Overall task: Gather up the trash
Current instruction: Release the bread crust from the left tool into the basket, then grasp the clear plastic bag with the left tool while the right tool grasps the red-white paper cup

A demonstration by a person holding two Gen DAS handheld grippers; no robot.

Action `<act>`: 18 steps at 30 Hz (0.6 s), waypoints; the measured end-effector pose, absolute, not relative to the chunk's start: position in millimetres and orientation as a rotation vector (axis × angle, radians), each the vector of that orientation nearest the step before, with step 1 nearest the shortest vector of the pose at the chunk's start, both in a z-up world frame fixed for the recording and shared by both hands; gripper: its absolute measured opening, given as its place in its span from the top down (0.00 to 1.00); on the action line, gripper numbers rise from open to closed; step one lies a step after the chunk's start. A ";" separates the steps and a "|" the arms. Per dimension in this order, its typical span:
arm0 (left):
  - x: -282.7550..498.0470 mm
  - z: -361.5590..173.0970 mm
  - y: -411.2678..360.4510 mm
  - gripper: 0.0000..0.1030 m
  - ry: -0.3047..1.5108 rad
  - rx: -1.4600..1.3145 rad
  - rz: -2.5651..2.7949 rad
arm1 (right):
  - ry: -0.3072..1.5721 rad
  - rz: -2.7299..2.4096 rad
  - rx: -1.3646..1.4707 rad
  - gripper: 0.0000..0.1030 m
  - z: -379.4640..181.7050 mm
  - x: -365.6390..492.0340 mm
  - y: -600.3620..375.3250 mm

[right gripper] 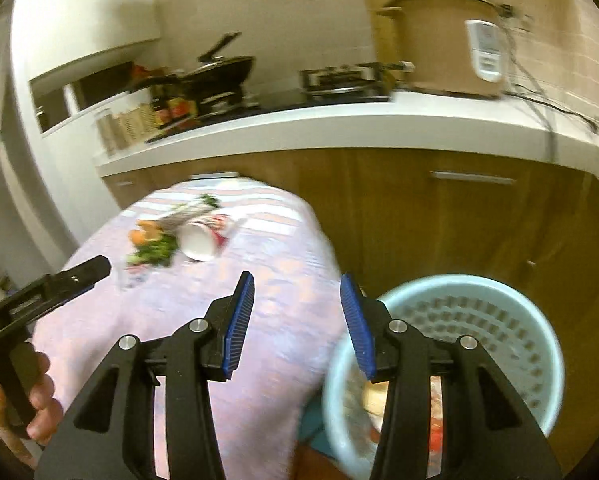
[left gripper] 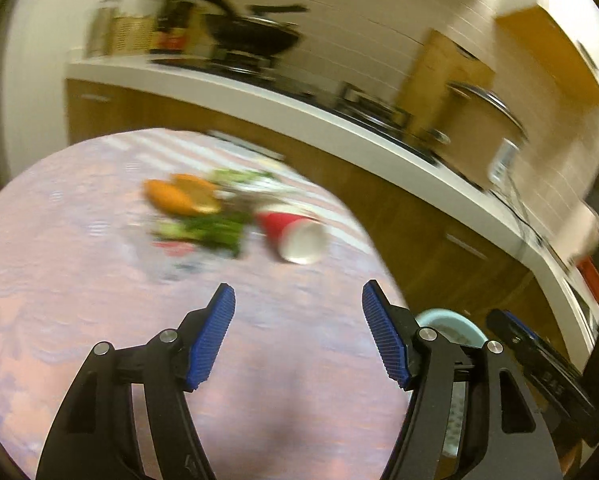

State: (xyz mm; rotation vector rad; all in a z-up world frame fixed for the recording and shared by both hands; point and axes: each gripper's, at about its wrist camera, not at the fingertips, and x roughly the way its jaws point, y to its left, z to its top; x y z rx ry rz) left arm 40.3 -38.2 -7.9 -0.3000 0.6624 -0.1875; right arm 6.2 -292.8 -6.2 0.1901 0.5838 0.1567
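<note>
A red paper cup (left gripper: 295,236) lies on its side on the pink tablecloth (left gripper: 79,300), its white mouth turned toward me. Left of it are orange peels (left gripper: 179,196) and green vegetable scraps (left gripper: 211,232). My left gripper (left gripper: 298,292) hovers open over the cloth, short of the cup, with nothing between its fingers. My right gripper (right gripper: 296,284) is open and empty at the table's right edge. The cup (right gripper: 199,240) and scraps (right gripper: 159,250) lie farther back on the left. Below on the right, a pale blue perforated bin (right gripper: 479,300) holds some trash (right gripper: 373,396).
A white kitchen counter (right gripper: 339,124) over wooden cabinets runs behind the table, carrying a black wok (right gripper: 219,70), a stove and a rice cooker (right gripper: 439,40) with trailing cords. A hand (right gripper: 39,400) grips the left gripper's handle at the lower left. The bin (left gripper: 451,320) stands on the floor beside the table.
</note>
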 end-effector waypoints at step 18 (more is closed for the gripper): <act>117.9 -68.8 40.3 0.39 0.825 -0.349 -0.035 | 0.650 0.319 0.104 0.60 -37.0 87.2 -179.0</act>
